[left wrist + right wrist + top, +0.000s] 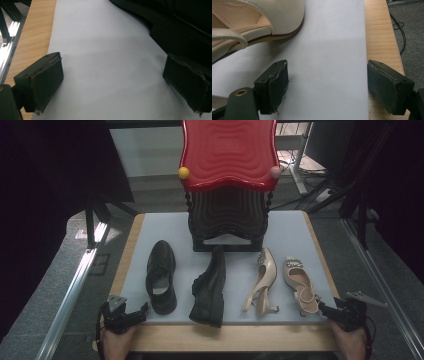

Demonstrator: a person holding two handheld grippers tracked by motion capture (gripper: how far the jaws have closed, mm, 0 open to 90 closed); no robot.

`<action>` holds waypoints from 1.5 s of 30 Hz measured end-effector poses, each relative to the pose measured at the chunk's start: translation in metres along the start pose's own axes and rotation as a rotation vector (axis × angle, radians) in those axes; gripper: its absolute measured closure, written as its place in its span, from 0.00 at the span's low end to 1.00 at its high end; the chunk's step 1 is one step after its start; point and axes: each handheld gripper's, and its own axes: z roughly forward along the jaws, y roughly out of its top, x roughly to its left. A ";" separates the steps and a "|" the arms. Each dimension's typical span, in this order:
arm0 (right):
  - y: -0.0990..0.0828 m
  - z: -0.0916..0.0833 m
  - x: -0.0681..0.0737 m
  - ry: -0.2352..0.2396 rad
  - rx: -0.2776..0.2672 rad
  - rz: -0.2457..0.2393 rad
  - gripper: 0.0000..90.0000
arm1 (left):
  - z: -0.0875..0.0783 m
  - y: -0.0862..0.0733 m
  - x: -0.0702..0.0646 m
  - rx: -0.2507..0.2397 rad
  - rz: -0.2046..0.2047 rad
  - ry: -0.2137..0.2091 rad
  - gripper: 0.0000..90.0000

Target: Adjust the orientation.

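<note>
Four shoes lie on a pale blue mat (290,230): one black leather shoe (161,275) upright, a second black shoe (210,287) tipped on its side, and two beige slingback heels (262,280) (300,282). My left gripper (141,311) rests at the mat's front left corner, open, just left of the first black shoe's heel. In the left gripper view its jaws (112,75) stand wide over bare mat, with the black shoe (180,30) at upper right. My right gripper (324,308) sits open at the front right, beside the right heel (262,15), nothing between its jaws (327,75).
A shoe rack with a red wavy top and dark lower shelves (227,185) stands at the back middle of the table. The wooden table edge (379,37) runs along the mat's right side. Metal rails (75,285) flank the table on the floor.
</note>
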 end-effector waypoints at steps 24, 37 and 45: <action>0.000 0.000 0.000 0.002 0.001 -0.001 0.20 | 0.000 0.000 -0.001 0.002 -0.006 0.001 0.03; 0.000 0.000 0.000 0.001 0.001 0.000 0.20 | 0.000 0.001 0.000 0.002 -0.001 -0.001 0.03; 0.000 0.000 0.000 0.001 0.001 0.000 0.20 | -0.006 0.007 0.001 -0.010 0.000 -0.076 0.09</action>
